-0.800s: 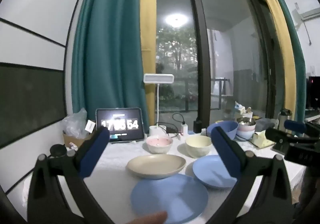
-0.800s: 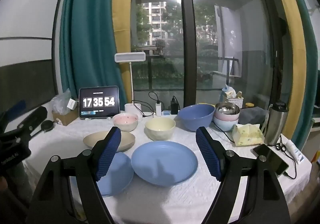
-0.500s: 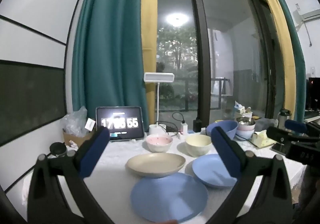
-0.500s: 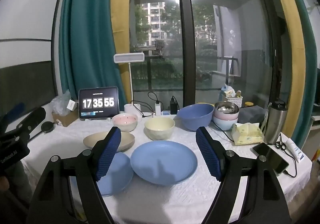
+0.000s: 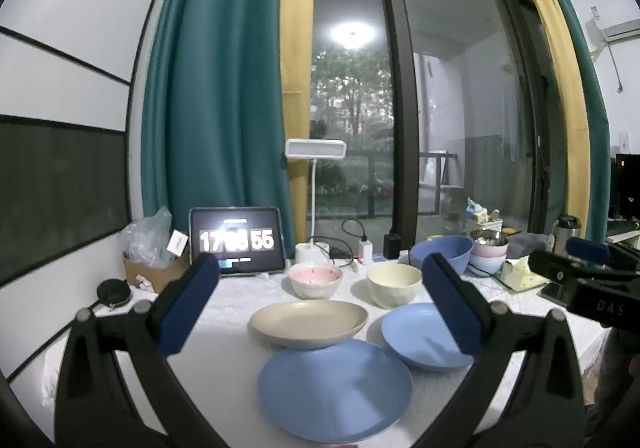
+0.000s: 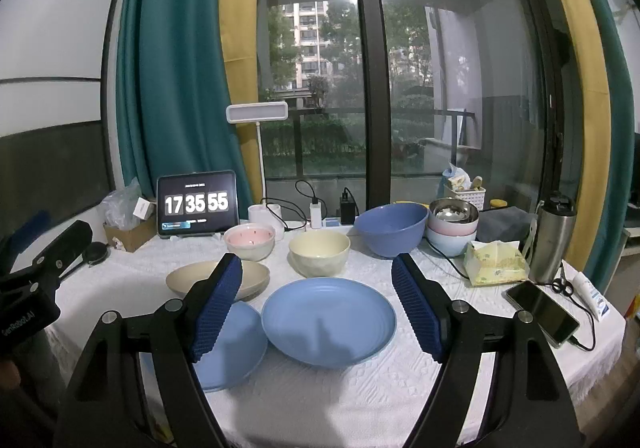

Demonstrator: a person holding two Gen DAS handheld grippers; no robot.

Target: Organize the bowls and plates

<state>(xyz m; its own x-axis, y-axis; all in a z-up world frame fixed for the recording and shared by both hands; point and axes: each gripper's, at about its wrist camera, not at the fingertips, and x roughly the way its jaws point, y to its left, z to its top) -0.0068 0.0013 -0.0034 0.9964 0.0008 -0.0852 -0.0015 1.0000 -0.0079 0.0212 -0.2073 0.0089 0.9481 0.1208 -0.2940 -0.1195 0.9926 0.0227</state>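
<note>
Hovering over the near edge of the table (image 6: 360,400), both hand-held grippers have their jaws spread wide with nothing between the pads. The left hand-held gripper (image 5: 320,312) points level across the dishes; the right hand-held gripper (image 6: 318,302) tips slightly downward.

Taking the tan plate (image 5: 309,323) as the landmark: a flat blue plate (image 5: 335,388) lies just in front of it, nearest the left camera, with the tan rim seeming to overlap its far edge. A deeper blue plate (image 5: 420,340) sits just to the right of the tan plate. Behind the tan plate stands a pink bowl (image 5: 316,280), and behind and to the right a cream bowl (image 5: 394,284). Farther right and back is a large blue bowl (image 5: 442,254), and beside that a stack of bowls (image 6: 452,226) with a metal one on top.

Behind and left of the tan plate, a tablet (image 6: 197,203) shows a clock. Far to the right of the plate lie a tissue pack (image 6: 496,262), a steel flask (image 6: 554,238) and a phone (image 6: 542,312).
</note>
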